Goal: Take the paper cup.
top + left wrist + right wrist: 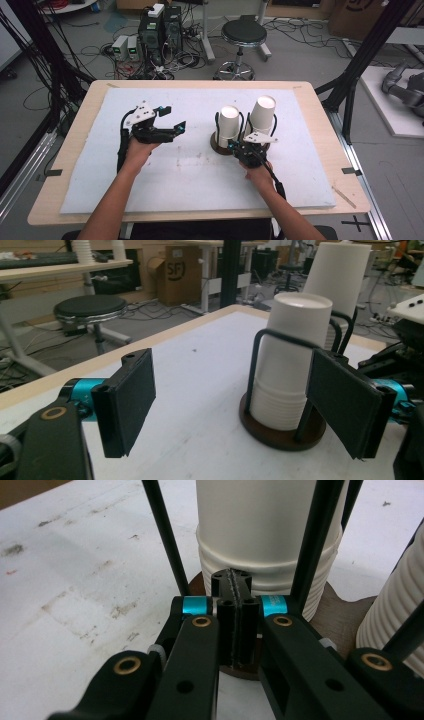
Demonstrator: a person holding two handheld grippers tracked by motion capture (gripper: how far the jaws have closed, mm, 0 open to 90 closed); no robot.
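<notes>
The cup holder (226, 145), a dark round base with black wire uprights, stands on the worktop (165, 165) and carries two stacks of white paper cups (229, 122). The right claw (243, 148) rests at the holder's near edge, jaws pressed together on nothing (probably steadying the base). The left claw (170, 120), well to the left of the holder, is wide open and empty. Next, I judge, it must reach around a stack's top cup; the wire uprights (255, 365) stand in the way.
</notes>
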